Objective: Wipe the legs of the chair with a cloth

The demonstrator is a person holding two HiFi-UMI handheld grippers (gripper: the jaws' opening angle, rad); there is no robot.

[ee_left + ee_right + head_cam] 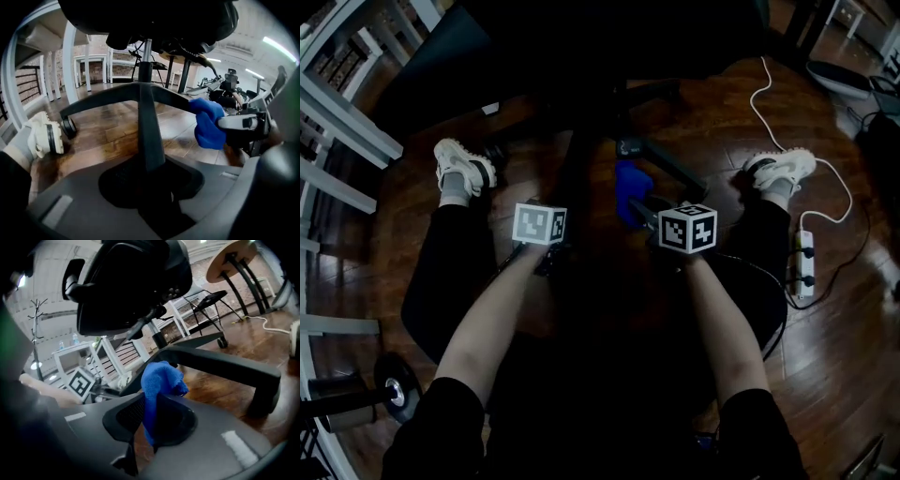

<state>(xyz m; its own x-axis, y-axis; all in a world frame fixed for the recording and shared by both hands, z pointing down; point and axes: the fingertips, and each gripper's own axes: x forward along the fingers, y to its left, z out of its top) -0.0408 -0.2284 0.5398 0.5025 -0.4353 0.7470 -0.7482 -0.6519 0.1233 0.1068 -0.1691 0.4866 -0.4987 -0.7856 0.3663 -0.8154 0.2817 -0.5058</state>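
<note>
Tongs number two, one in each hand. Left tongs (pixel 159 201) stand partly closed round one chair leg (pixel 149 131), which runs between the jaws; whether the pads press on it cannot be made out. Right tongs (pixel 140 441) are clamped on the single blue cloth (pixel 159 380), which lies against a neighbouring leg (pixel 173 96) of the one chair (pixel 581 47). Three legs show in the left gripper view. Two white shoes (pixel 464 167) flank the base on the wooden floor (pixel 825 375). Both bare forearms (pixel 487 319) reach forward and down, roughly parallel.
</note>
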